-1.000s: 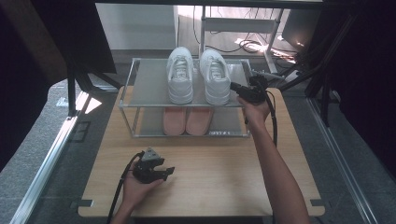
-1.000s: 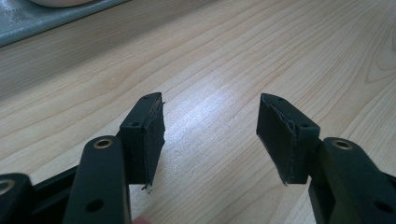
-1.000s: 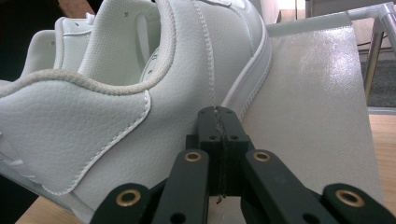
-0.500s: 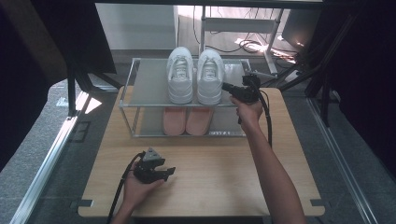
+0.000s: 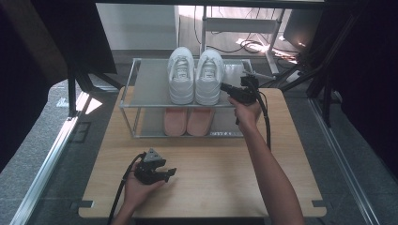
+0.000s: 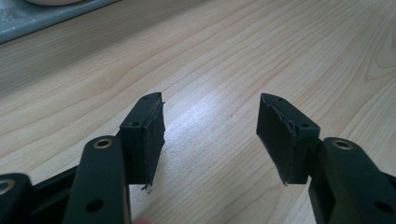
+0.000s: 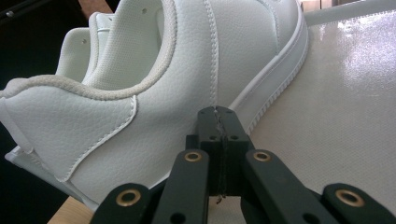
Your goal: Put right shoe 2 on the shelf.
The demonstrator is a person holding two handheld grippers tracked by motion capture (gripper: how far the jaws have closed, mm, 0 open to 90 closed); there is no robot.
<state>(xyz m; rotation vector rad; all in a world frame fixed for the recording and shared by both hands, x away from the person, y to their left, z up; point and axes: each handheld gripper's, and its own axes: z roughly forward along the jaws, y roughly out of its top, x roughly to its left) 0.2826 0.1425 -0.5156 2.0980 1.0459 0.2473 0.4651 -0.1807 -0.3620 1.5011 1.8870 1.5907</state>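
Observation:
A pair of white sneakers stands on the top shelf of a metal shoe rack (image 5: 150,86), toes pointing away from me. My right gripper (image 5: 223,86) is shut with nothing between its jaws. Its tips rest against the outer side of the right sneaker (image 5: 209,75), near the heel. In the right gripper view the shut gripper (image 7: 219,114) meets the white leather (image 7: 154,93) just above the sole. The left sneaker (image 5: 181,75) stands close beside it. My left gripper (image 5: 170,172) lies low over the front left of the wooden table, open and empty (image 6: 210,126).
A pair of pink shoes (image 5: 187,121) sits on the rack's lower shelf. The top shelf (image 7: 345,107) is bare to the right of the sneakers. Bare wooden table (image 5: 211,164) lies in front of the rack. Dark stands and cables surround the table.
My right gripper has moved left along the top shelf, and the right sneaker has slid left, closer to the left one. The left gripper has stayed in place.

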